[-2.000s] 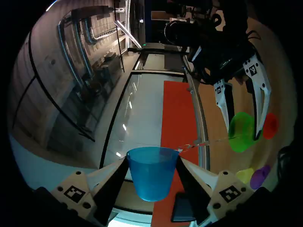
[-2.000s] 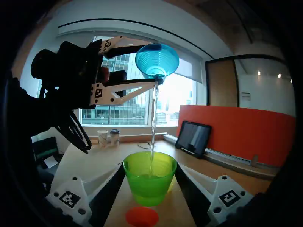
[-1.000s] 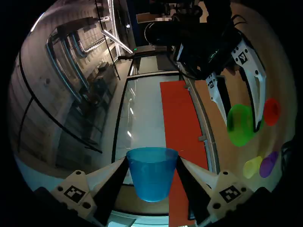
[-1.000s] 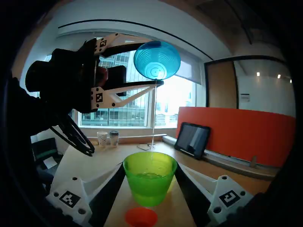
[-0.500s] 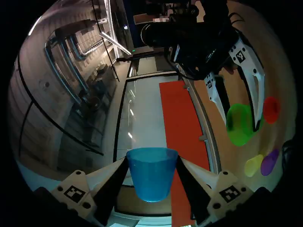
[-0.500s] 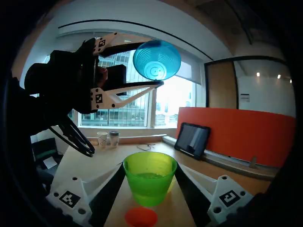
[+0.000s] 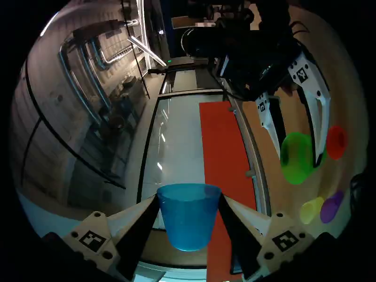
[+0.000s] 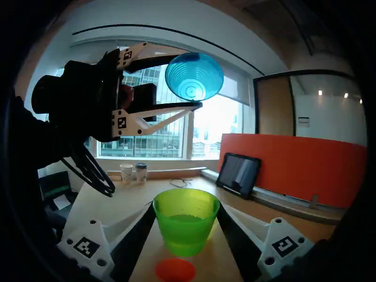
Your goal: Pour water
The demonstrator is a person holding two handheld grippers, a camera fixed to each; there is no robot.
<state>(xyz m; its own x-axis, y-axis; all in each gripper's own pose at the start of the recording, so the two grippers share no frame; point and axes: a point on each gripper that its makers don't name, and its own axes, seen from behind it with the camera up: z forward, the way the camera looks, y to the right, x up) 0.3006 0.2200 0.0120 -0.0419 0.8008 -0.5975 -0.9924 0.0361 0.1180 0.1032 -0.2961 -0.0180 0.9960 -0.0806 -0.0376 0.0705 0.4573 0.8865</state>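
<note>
Bright daylight from the window silhouettes nearer shapes; fisheye edges curve and darken.

- big window at the back, bright daylight, office towers outside
- orange partition running along the wooden desk
- dark tablet propped up by it, I think
- bare pipes and a strip light up on the ceiling

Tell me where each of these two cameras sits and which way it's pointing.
Left gripper view: rides on the left gripper, tipped sideways toward the ceiling and orange partition; its own fingers clamp the blue cup.
Right gripper view: rides on the right gripper, level, facing the window; its own fingers clamp the green cup.
Shared: both cups, both grippers, the partition.
</note>
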